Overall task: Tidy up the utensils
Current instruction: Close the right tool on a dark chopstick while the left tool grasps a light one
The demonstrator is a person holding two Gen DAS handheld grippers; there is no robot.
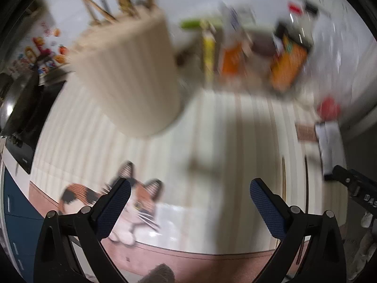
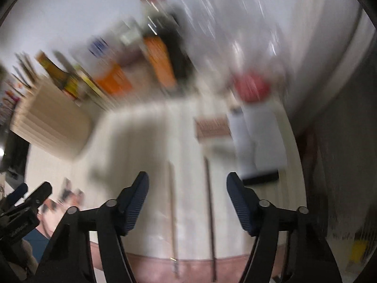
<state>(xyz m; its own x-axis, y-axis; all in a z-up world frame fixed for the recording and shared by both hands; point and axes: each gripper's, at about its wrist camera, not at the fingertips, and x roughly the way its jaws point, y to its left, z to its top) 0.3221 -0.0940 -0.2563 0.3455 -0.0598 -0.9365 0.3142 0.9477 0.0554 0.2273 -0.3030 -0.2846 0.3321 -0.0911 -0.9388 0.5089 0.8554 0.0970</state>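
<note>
Two thin chopsticks (image 2: 173,212) lie side by side on the striped desk (image 2: 146,141), long axes running away from the right gripper (image 2: 187,200). Its fingers stand spread above them, gripping nothing. The left gripper (image 1: 189,202) is spread too, empty, near the ribbed cream holder (image 1: 127,75).

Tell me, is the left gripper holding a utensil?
No, the left gripper stands open with only the mat between its pads.
</note>
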